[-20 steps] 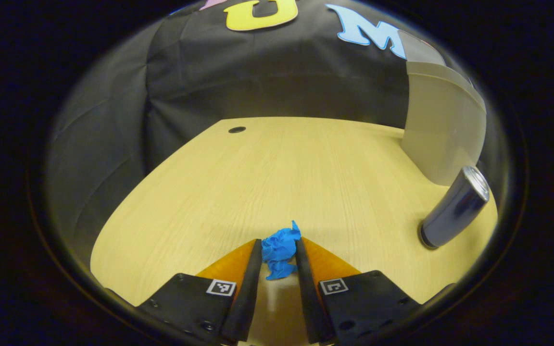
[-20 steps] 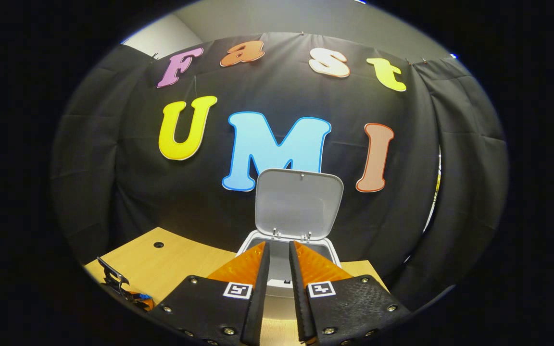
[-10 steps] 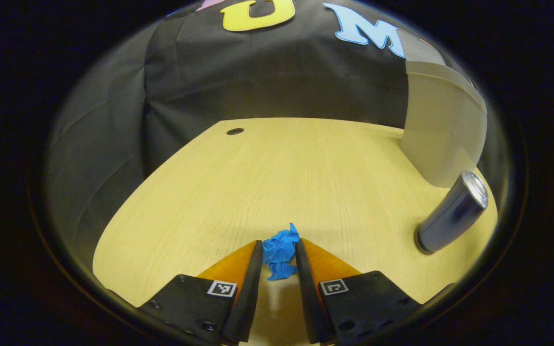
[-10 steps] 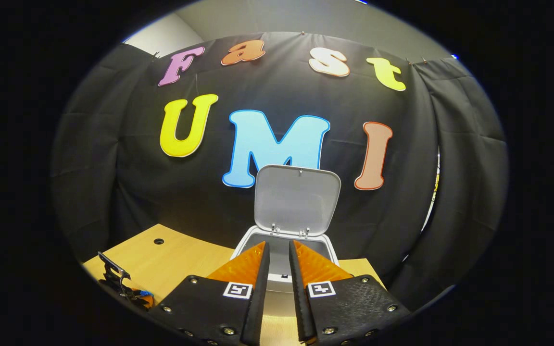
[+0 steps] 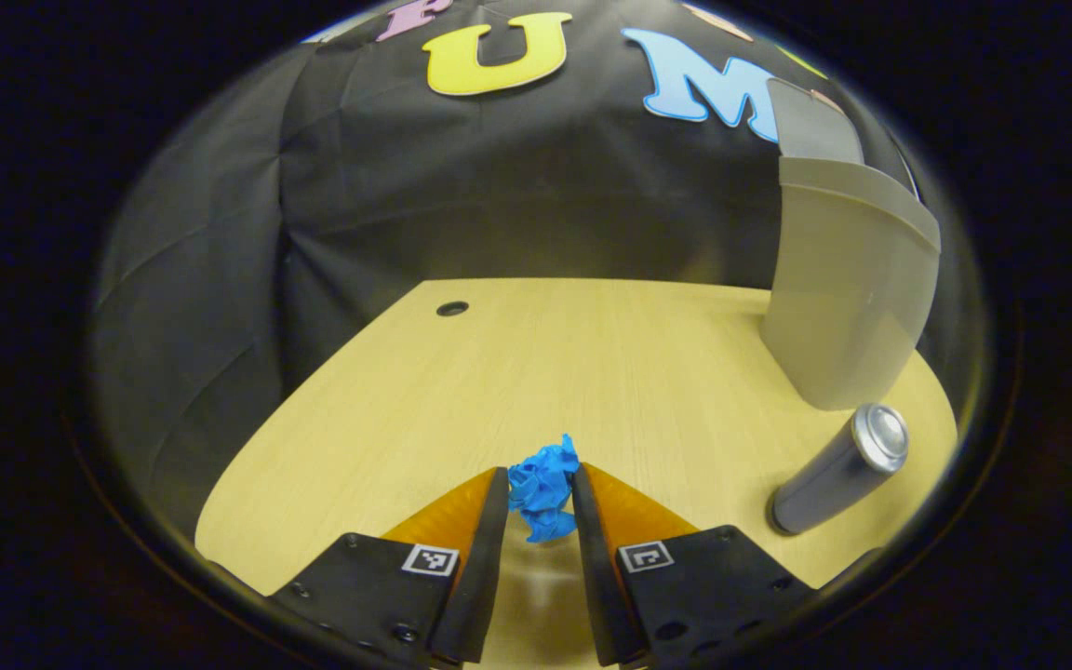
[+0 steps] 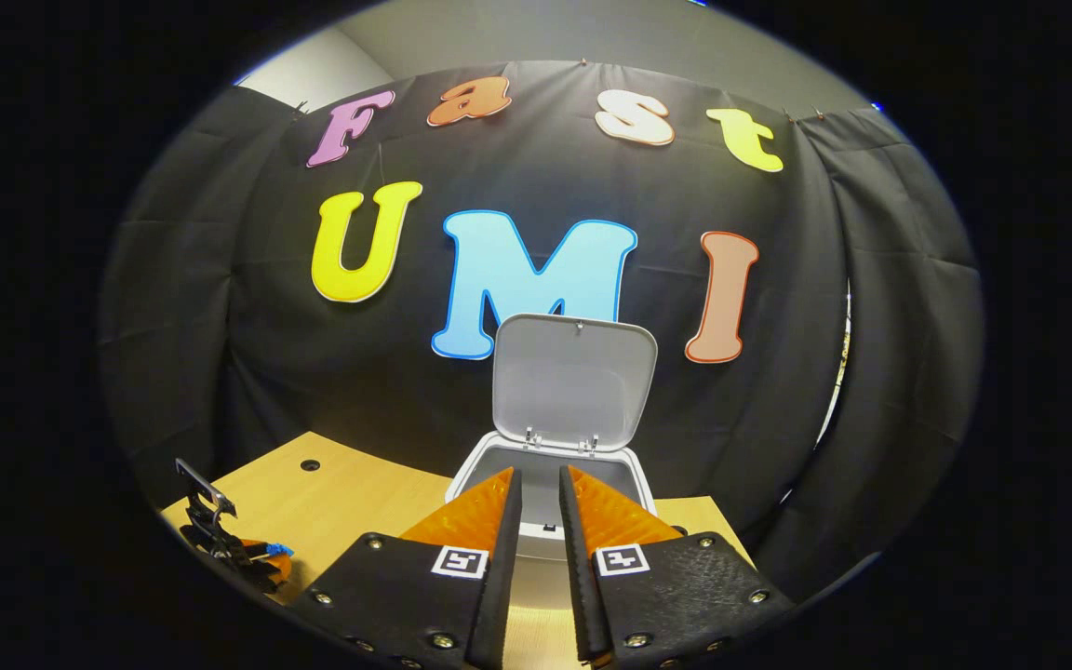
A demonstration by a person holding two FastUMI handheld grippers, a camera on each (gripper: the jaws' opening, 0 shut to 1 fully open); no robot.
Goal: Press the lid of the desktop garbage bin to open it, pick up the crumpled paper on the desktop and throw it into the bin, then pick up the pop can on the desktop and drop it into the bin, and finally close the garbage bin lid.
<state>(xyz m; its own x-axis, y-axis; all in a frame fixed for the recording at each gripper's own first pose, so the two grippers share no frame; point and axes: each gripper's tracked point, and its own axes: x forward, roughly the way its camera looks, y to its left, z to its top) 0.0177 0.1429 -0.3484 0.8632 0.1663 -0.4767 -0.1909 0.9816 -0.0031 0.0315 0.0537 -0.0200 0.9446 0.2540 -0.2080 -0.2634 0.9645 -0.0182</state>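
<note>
In the left gripper view, the left gripper [image 5: 541, 498] has its two fingers drawn in narrow on a small crumpled ball of bright blue paper [image 5: 542, 486], one finger pressing on each side of it. The paper sits between the fingertips, its top poking out a little beyond them, and a soft shadow lies on the pale wooden desktop [image 5: 517, 372] below it; whether the paper is clear of the wood or touching it cannot be told. Off to the right of the claw, well apart from the paper, a slim silver-grey metal pop can [image 5: 838, 470] stands upright near the desktop's right edge. Just behind the can rises the light grey plastic desktop garbage bin [image 5: 838, 298], seen from its side, with its lid [image 5: 810, 126] standing up above the rim. A small dark round hole [image 5: 452, 308] marks the far left of the desktop.

In the right gripper view, the right gripper [image 6: 541, 498] holds nothing; its fingers stand close together with a slim gap between them. Straight beyond them is the garbage bin [image 6: 475, 470], open, its lid [image 6: 575, 381] tilted upright on its hinges. At the lower left, over the desktop [image 6: 359, 489], the left gripper [image 6: 243, 556] shows with a bit of the blue paper [image 6: 276, 550] at its tip.
</note>
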